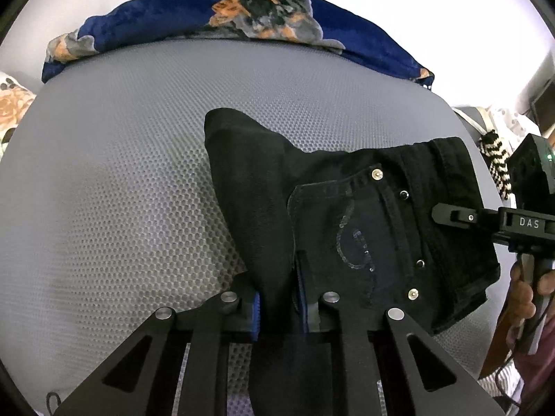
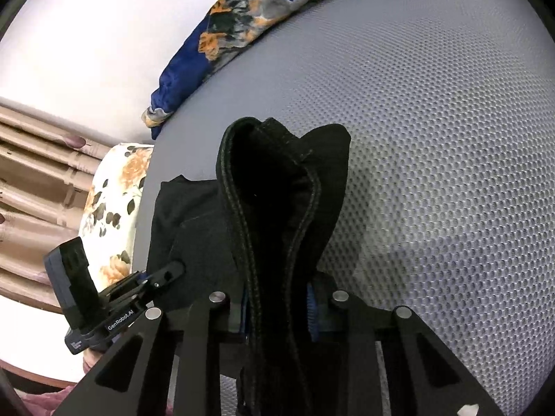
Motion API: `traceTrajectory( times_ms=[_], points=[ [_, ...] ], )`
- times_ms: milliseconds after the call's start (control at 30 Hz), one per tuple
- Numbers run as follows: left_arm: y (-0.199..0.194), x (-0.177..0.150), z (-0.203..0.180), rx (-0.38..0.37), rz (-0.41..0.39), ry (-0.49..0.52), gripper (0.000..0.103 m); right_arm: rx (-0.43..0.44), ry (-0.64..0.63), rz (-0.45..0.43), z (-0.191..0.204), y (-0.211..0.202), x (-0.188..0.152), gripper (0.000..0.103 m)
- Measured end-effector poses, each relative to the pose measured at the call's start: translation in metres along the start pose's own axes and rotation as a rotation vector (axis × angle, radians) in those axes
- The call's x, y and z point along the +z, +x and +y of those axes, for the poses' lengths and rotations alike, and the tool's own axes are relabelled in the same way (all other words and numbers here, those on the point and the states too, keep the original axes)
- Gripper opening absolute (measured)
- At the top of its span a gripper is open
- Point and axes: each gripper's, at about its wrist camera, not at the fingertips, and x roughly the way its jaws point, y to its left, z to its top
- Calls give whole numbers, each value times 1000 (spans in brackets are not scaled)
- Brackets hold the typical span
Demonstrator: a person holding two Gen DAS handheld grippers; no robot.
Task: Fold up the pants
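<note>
While the black denim pants (image 1: 364,228) lay partly folded on the grey honeycomb-mesh mattress (image 1: 121,180), with the studded back pocket facing up, I had a raised fold of them in each tool. My left gripper (image 1: 279,312) was closed on a thick dark fold that rose between its blue pads, and my right gripper (image 2: 277,308) was clamped the same way on a doubled seam edge standing up in front of its camera. I judged the denim heavy and fairly stiff for cloth, holding a ridge instead of collapsing, not slippery, and best gripped at seams or the waistband, where the layers were thickest. Beyond the pants, a blue fleece blanket with orange and grey print (image 1: 215,17) was bunched along the mattress's far edge, and a floral pillow (image 2: 114,204) sat beside it.
</note>
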Motion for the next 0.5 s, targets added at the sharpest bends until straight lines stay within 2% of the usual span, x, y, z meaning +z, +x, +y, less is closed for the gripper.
traceTrajectory(
  times_ms=[267,500],
  points=[
    [-8,23,10,24,-48,7,16,38,-11,-11,17,10,23,23],
    [-5,61,30,36,-97,-7,16,65,-43,-24,31,23,68,23]
  ],
)
